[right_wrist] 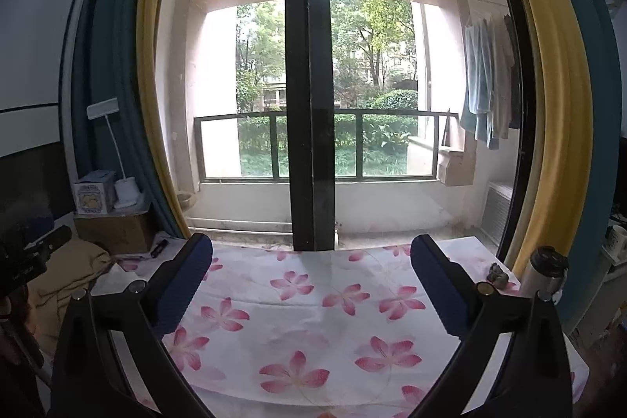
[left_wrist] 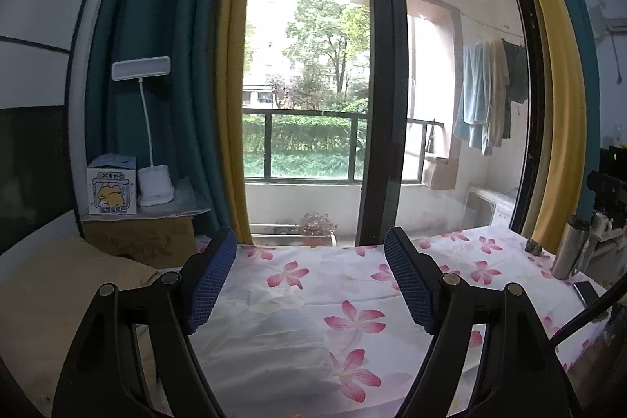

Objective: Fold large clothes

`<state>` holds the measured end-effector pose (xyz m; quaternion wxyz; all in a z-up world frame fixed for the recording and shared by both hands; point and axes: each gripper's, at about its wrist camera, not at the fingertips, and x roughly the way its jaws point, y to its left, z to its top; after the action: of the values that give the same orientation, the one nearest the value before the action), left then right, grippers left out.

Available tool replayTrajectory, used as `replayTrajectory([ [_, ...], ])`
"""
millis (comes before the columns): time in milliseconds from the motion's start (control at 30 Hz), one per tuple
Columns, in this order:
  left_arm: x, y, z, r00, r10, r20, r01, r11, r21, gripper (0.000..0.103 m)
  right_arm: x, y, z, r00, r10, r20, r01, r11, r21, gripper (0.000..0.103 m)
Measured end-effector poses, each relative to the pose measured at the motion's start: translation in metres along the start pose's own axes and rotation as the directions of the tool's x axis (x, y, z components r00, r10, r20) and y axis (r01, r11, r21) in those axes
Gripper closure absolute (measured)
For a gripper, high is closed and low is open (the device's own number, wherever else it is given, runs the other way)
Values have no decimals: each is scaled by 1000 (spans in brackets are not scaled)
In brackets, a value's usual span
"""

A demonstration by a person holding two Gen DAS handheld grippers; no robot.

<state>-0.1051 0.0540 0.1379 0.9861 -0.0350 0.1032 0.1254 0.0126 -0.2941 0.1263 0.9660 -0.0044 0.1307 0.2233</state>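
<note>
Both grippers wide open and empty above the flowered bed, the white garment lying low under the left one.

The left gripper (left_wrist: 309, 281) has its jaws spread with nothing between the pads; the white garment (left_wrist: 270, 343) lies rumpled on the flowered sheet (left_wrist: 352, 285), near and slightly left between its fingers, so this hand looks the nearer. The right gripper (right_wrist: 311, 285) is likewise spread and holds nothing, looking over bare sheet; no garment shows in its view. The garment's long axis cannot be told, since only a crumpled part shows. A tan cloth (left_wrist: 58, 285) lies at the far left, beside a cardboard box (left_wrist: 141, 241).
</note>
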Motion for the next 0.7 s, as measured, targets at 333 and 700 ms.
replayTrajectory([
  [333,-8,19,5,999,31,24,-31,1000,-2,22,3,24,8,1000,27,15,-26,999,-22,2],
  [700,-5,32,6,999,36,24,-36,999,-1,22,12,36,8,1000,30,1,-30,999,-21,2],
])
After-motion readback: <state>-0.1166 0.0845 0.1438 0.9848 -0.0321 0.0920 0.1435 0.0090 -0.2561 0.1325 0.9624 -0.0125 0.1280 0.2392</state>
